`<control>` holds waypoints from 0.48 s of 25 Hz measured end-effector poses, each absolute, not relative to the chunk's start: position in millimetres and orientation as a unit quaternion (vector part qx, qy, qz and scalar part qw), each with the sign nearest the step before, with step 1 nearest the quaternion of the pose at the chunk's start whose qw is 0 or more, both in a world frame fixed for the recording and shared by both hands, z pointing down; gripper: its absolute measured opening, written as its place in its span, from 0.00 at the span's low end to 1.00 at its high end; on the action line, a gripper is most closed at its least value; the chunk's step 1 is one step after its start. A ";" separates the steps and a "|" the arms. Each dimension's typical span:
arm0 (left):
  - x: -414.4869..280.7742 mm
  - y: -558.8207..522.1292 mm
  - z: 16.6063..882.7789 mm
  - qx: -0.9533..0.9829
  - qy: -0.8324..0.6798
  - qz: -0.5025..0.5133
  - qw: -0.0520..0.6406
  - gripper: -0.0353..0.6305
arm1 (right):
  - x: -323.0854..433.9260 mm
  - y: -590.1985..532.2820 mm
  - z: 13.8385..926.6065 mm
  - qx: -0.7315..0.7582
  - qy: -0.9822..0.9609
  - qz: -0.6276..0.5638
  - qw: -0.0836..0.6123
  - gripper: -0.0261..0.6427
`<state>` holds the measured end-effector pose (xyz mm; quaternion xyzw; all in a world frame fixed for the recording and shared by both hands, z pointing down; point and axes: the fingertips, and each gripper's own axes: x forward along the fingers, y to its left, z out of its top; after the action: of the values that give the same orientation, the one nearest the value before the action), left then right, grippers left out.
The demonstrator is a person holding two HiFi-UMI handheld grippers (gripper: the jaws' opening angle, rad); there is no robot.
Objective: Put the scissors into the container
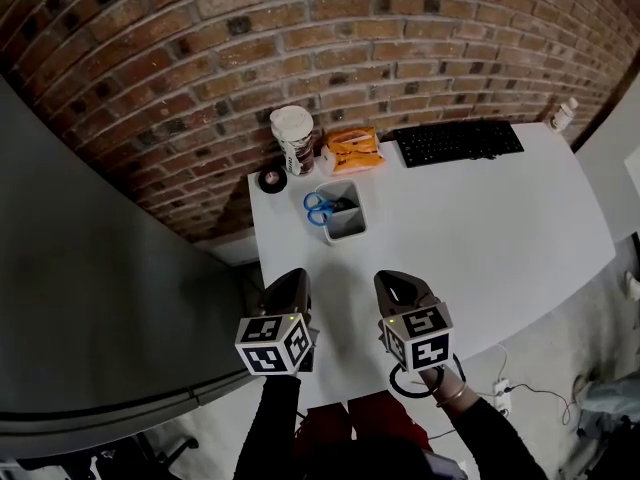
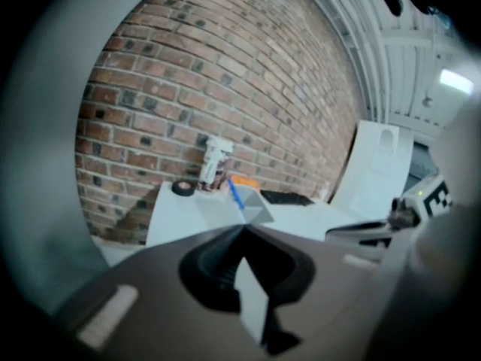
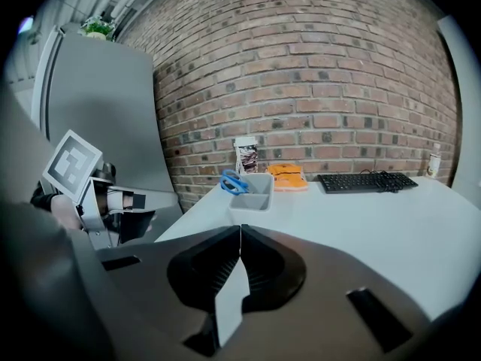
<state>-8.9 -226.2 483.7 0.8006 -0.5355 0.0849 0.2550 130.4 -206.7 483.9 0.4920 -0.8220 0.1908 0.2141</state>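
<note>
Starting at the far left, a grey partition (image 1: 100, 268) runs along the left end of the white table (image 1: 500, 238), with a brick wall (image 1: 300, 28) behind both. At the table's back left corner lies a dark tape roll (image 1: 270, 179). Just right of it stands a lidded paper cup (image 1: 292, 138); its sleeve carries dark print too small to read.

In front of the cup sits the grey container (image 1: 350, 230). The scissors (image 1: 318, 208) are in it, their blue handles resting over its left rim and the dark blades down inside. An orange packet (image 1: 353, 150) lies behind the container against the wall, its lettering unreadable. Further right is a black keyboard (image 1: 458, 142), and a small white bottle (image 1: 563, 114) stands at the far right corner. A white power strip (image 1: 503, 388) with its cable lies on the floor beyond the table's near right edge.

Both tongs hang over the table's near edge, well apart from the container, with only bare tabletop between. The left gripper (image 2: 242, 230) has its jaws pressed together with nothing in them. The right gripper (image 3: 239, 229), just beside it, is likewise closed tight on nothing. Each carries a cube of black-and-white square markers, which bear no words.
</note>
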 end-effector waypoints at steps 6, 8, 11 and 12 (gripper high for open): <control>-13.4 -209.1 480.5 0.805 -0.533 0.098 0.243 0.06 | 131.1 -195.0 473.4 0.500 -0.819 0.191 0.204 0.05; -14.8 -204.4 479.8 0.807 -0.531 0.099 0.241 0.06 | 130.9 -191.4 471.0 0.502 -0.819 0.190 0.201 0.05; -16.6 -195.2 476.4 0.809 -0.528 0.100 0.238 0.06 | 130.0 -184.8 466.6 0.503 -0.820 0.188 0.198 0.05; -17.6 -191.7 475.0 0.809 -0.528 0.100 0.238 0.06 | 129.7 -182.4 465.2 0.503 -0.821 0.187 0.196 0.05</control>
<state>-17.6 -191.7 475.0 0.8089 -0.5283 0.1000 0.2379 129.7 -182.4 465.2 0.5030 -0.8206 0.1872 0.1963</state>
